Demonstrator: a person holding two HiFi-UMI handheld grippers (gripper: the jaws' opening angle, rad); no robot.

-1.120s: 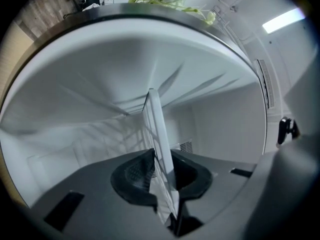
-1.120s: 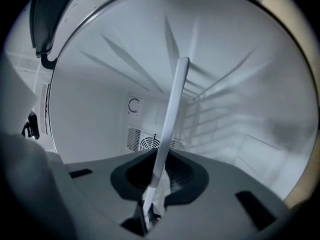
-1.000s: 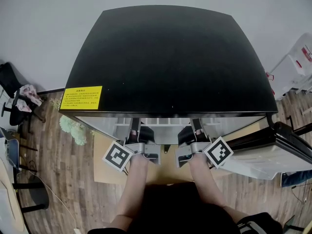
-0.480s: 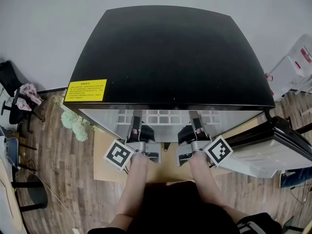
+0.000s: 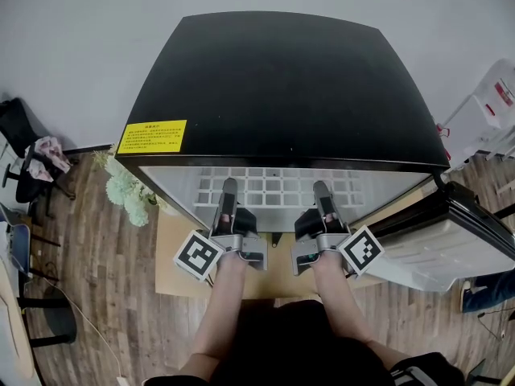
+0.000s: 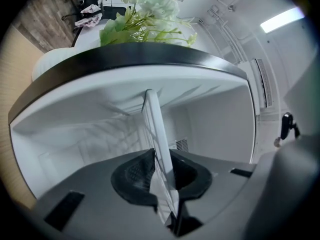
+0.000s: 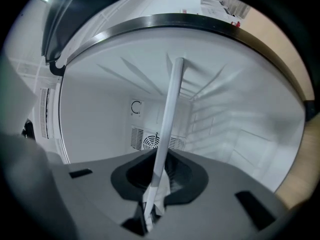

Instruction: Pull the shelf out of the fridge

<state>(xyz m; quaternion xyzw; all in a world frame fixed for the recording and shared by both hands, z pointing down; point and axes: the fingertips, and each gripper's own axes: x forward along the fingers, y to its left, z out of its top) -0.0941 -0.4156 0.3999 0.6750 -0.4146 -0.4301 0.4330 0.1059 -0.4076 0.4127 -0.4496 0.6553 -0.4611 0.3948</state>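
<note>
White shelf [image 5: 273, 188] (gridded) partly inside fridge [image 5: 282, 87]

A plain pale grey wall [image 5: 80, 39] stands at the back, and the floor [image 5: 105, 296] is brown wood planks with a tan mat [image 5: 173, 252] lying on it. At the left edge a black office chair [image 5: 20, 163] carries a bundle of cloth [image 5: 48, 153], with pale green flowers [image 5: 129, 191] near it, and white plastic storage bins [image 5: 491, 111] stand at the right. The left gripper view shows a long ceiling light [image 6: 282, 20] glowing overhead.
</note>
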